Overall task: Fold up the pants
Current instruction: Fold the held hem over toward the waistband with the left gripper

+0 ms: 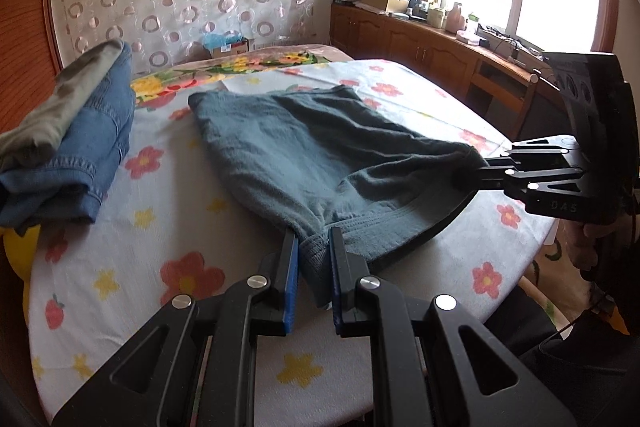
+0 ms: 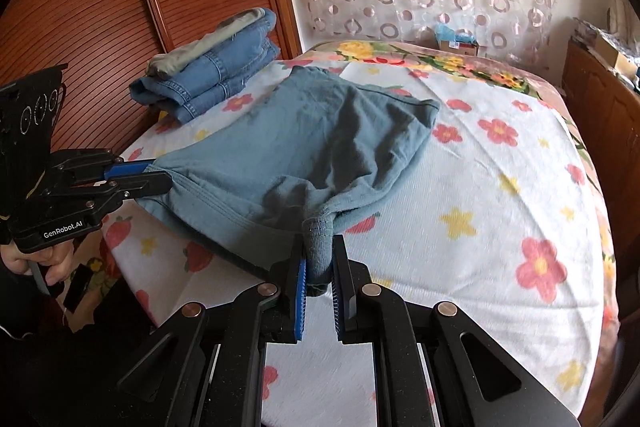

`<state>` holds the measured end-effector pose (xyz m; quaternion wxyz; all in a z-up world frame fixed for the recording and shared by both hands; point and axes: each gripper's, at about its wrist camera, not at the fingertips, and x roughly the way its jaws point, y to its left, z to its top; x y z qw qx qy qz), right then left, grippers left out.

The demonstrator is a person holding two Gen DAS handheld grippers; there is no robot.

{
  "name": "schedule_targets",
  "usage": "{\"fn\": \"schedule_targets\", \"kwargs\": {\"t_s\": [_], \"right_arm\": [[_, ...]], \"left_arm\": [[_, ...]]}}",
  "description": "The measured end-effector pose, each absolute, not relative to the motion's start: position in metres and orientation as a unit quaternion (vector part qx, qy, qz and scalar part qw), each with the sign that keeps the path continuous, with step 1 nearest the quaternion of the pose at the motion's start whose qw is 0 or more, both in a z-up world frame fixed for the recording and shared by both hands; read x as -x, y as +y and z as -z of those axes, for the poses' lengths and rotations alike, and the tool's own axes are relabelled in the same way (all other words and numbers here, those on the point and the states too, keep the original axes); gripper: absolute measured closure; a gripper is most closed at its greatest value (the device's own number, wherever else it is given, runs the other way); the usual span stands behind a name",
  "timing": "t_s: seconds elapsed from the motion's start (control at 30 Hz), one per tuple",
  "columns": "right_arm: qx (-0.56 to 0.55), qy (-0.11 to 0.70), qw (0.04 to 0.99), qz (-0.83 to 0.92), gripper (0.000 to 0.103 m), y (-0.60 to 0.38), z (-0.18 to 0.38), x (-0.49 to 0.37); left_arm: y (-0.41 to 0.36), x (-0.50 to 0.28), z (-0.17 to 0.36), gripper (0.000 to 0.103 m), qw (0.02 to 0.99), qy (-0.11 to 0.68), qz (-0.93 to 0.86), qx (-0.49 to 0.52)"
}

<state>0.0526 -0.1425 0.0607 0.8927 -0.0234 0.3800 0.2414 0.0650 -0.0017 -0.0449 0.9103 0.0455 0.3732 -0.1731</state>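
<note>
Black "GenRobot.AI" left tool [image 2: 154, 173]

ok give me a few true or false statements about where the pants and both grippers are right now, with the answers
1. The left gripper is shut on the grey-green pants. True.
2. The right gripper hangs open above the bedsheet. False: its jaws are shut on a ribbed edge of the pants.
3. A folded stack of jeans lies on the bed beside the pants. True.
4. The pants lie fully flat on the sheet. False: the near edge is lifted and stretched between the two grippers.
5. The stack of jeans is on top of the pants. False: it lies apart, near the wooden panel.
</note>
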Motion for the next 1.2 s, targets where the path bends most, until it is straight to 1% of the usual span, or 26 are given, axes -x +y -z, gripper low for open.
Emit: {"fn": "schedule_targets", "kwargs": {"t_s": [0.67,0.8,1.2], "right_arm": [[0.0,0.384,0.891,-0.242,0.092,-0.149,-0.042,-0.051],[-0.003,0.384,0.891,-0.24,0.092,-0.151,-0.044,-0.048],[-0.013,0.362,0.896,-0.257,0.092,-0.159,-0.066,-0.012]], "left_arm": [[0.002,-0.057,0.055,0.088,0.907,0.38,0.176,-0.039],[0.005,-0.052,0.048,0.088,0.907,0.376,0.191,-0.017],[0.004,-0.025,0.022,0.088,0.913,0.353,0.202,-0.025]]}}
